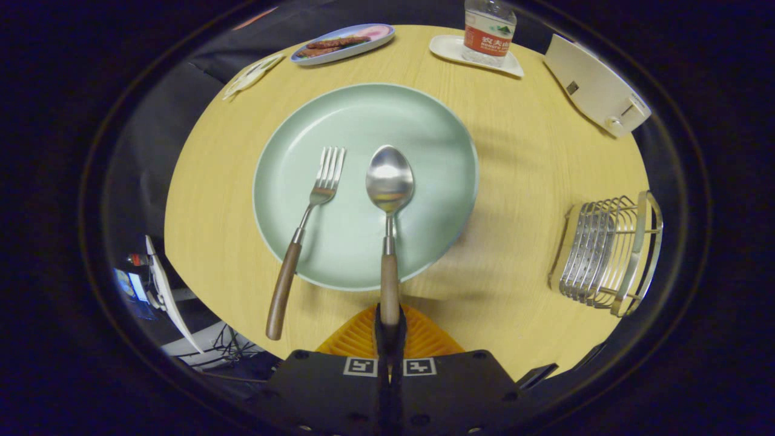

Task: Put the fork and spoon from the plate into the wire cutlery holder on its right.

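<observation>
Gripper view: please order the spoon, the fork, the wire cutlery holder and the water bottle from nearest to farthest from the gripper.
1. Spoon: its wooden handle sits between the closed fingers of the gripper.
2. Fork: left of the spoon, handle off the green plate.
3. Wire cutlery holder: off to the right of the plate.
4. Water bottle: beyond the plate, at the table's far edge.

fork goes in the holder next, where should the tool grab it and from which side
Grip the fork by its wooden handle, coming from the near side. The handle overhangs the plate rim toward the tool, leaving room under it, while the tines lie flat. The tool is now shut on the spoon handle.
</observation>
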